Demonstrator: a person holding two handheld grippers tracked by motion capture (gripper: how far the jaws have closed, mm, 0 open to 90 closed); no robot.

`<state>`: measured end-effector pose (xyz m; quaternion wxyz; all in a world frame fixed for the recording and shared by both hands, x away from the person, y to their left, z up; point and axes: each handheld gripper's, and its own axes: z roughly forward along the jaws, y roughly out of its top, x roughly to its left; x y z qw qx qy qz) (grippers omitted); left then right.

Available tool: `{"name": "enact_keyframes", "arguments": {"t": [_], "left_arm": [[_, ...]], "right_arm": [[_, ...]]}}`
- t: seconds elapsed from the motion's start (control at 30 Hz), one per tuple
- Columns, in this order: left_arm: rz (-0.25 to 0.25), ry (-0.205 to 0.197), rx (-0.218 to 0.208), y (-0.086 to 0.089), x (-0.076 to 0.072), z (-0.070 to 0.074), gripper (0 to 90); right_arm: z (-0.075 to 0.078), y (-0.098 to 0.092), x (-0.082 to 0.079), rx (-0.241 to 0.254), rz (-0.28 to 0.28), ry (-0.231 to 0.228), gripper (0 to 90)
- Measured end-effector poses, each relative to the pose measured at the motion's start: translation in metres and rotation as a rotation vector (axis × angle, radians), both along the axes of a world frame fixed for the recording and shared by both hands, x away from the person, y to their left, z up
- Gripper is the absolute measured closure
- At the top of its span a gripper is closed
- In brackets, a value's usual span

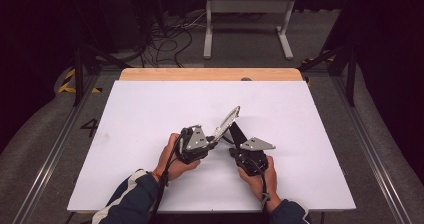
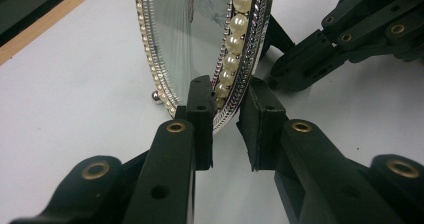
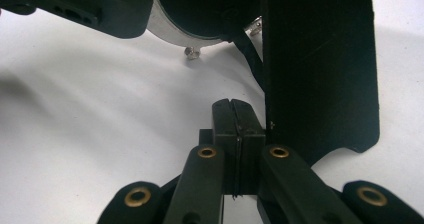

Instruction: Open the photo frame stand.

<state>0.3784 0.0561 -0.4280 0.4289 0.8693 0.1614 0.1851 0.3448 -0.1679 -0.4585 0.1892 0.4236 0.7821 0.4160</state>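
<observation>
An oval picture frame point(image 1: 229, 121) with a silver rim and a row of pearls point(image 2: 235, 34) stands tilted on the white table point(image 1: 140, 114). Its black back prop point(image 3: 320, 59) leans toward me. My left gripper point(image 2: 227, 104) straddles the frame's lower rim, its pads pressed on either side of it. The same gripper point(image 1: 214, 143) reaches in from the frame's left in the high view. My right gripper point(image 3: 232, 109) is shut with nothing between its pads. It sits just left of the prop in its own view, at the frame's base point(image 1: 236, 149). A small ball foot point(image 3: 191, 53) rests on the table.
The table's wooden back edge point(image 1: 210, 74) lies beyond the frame. Farther off a white metal stand point(image 1: 247, 19) and loose cables point(image 1: 170, 39) sit on the floor. The person's hands and dark sleeves come in from the bottom.
</observation>
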Motion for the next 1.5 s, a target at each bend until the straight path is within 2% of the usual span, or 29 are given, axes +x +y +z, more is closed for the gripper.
{"name": "enact_keyframes", "arguments": {"t": [0.63, 0.77, 0.87, 1.03, 1.1, 1.13, 1.2, 1.33, 1.43, 1.5], "left_arm": [[-0.008, 0.013, -0.016, -0.007, -0.001, -0.001, 74.7], [-0.020, 0.018, -0.039, -0.004, -0.002, 0.000, 75.8], [-0.035, 0.021, -0.060, 0.000, -0.002, 0.003, 72.7], [-0.027, 0.012, -0.109, 0.019, -0.005, 0.011, 74.2], [0.010, 0.015, -0.140, 0.037, -0.008, 0.015, 72.3], [0.010, 0.015, -0.140, 0.037, -0.008, 0.015, 71.1], [0.040, 0.020, -0.151, 0.050, -0.009, 0.016, 69.5], [0.081, 0.026, -0.147, 0.072, -0.013, 0.014, 65.1], [0.114, 0.017, -0.119, 0.090, -0.018, 0.009, 60.3], [0.120, 0.020, -0.113, 0.094, -0.019, 0.007, 58.1]], "right_arm": [[0.000, -0.009, 0.005, -0.019, -0.018, 0.000, 90.0], [0.000, -0.012, 0.008, -0.026, -0.018, -0.003, 90.0], [0.000, -0.015, 0.009, -0.023, -0.026, -0.004, 90.0], [-0.001, -0.019, 0.011, -0.026, -0.039, -0.016, 90.0], [-0.001, -0.019, 0.012, -0.025, -0.039, -0.016, 90.0], [-0.001, -0.019, 0.012, -0.025, -0.039, -0.016, 90.0], [0.000, -0.018, 0.010, -0.009, -0.041, -0.020, 86.9], [0.005, -0.013, 0.006, -0.003, -0.021, -0.058, 84.7], [0.009, -0.010, 0.002, 0.006, -0.011, -0.070, 80.2], [0.010, -0.009, 0.000, 0.007, -0.008, -0.082, 77.9]]}}
